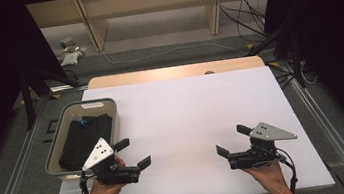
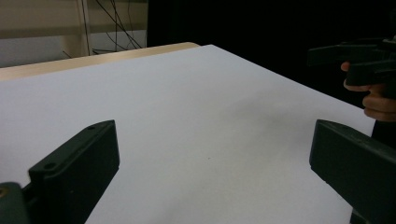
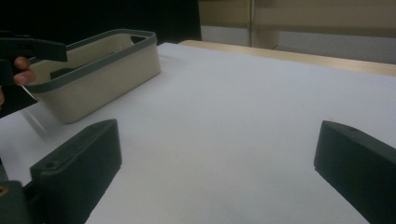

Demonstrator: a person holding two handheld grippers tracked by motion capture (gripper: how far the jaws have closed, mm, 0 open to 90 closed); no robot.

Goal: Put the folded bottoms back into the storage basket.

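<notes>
We hold the left hand-held gripper [image 1: 134, 154] with jaws spread wide and empty, just beside the beige plastic bin with a grey rim [image 1: 59, 139]; the right hand-held gripper [image 1: 233, 141], likewise spread, hovers well apart over the white counter [image 1: 183, 120].

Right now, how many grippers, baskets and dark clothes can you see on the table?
Grippers: 2, the left gripper and the right gripper, both open and holding nothing.
Baskets: 1, a beige basket with a grey rim at the table's left edge.
Dark clothes: 1 folded black bundle inside the basket; I cannot tell if it is more than one piece.
Total: 4.
</notes>
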